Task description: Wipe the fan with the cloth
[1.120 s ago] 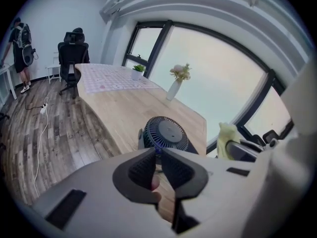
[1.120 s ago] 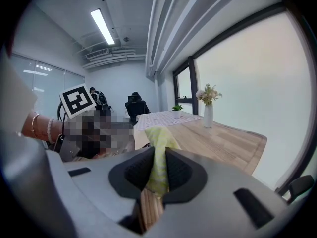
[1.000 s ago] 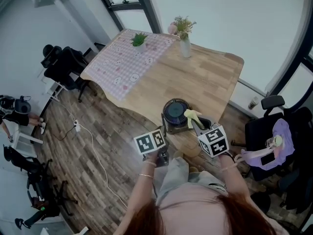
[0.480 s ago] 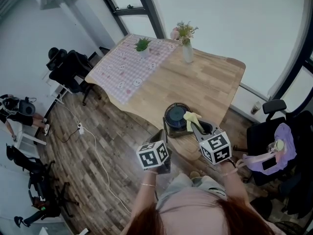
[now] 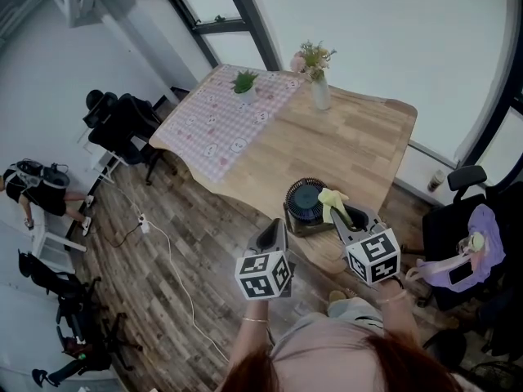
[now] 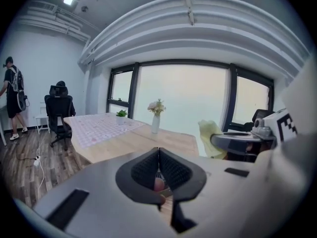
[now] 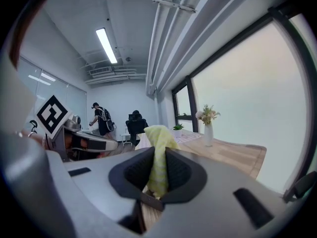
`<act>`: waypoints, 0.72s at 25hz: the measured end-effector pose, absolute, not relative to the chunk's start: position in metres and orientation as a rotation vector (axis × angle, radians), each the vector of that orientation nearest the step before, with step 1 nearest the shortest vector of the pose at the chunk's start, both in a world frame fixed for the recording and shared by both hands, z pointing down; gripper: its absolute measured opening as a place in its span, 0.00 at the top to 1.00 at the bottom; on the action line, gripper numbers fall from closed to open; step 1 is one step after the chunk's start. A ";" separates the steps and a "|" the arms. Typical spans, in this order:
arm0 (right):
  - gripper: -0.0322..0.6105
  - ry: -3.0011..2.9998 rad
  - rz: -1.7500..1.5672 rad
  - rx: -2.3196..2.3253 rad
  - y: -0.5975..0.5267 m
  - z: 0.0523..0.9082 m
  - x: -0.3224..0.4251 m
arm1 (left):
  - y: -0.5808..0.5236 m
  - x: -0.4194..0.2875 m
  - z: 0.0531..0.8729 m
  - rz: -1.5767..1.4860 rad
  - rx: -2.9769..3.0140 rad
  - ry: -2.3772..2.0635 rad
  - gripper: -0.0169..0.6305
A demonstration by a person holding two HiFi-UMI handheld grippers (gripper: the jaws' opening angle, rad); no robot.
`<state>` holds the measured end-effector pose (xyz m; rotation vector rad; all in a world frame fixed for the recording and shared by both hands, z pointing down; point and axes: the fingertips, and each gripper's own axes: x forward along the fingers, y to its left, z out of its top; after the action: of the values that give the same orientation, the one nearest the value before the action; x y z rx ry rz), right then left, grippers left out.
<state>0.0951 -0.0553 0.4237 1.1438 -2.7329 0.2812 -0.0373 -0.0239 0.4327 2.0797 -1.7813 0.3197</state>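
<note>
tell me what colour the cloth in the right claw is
The cloth is pale yellow, clearest in the right gripper view.

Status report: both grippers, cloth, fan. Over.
Left gripper shut, empty. Right gripper shut on yellow cloth. Cloth by the fan at table edge, contact unclear. Nothing in the way.

I read this as an open-plan office. Black high-backed swivel chairs [image 5: 122, 125] stand on a grey-brown wood-plank floor [image 5: 147, 292], and a long fluorescent strip light [image 7: 106, 45] and bare white ceiling pipes [image 7: 159, 29] run overhead. Tall dark-framed windows [image 6: 183, 105] fill one wall — a large pale wooden table [image 5: 351, 149] sits before them, well apart from a person with a black backpack [image 5: 37, 188].
</note>
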 end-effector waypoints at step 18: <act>0.87 -2.756 0.211 1.269 -0.006 0.362 0.090 | 0.025 -0.040 0.358 0.200 2.286 -1.841 0.95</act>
<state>0.0903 -0.0058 0.3621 1.2686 -2.7561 0.2114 -0.0397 0.0254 0.3583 2.2858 -1.8410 0.2005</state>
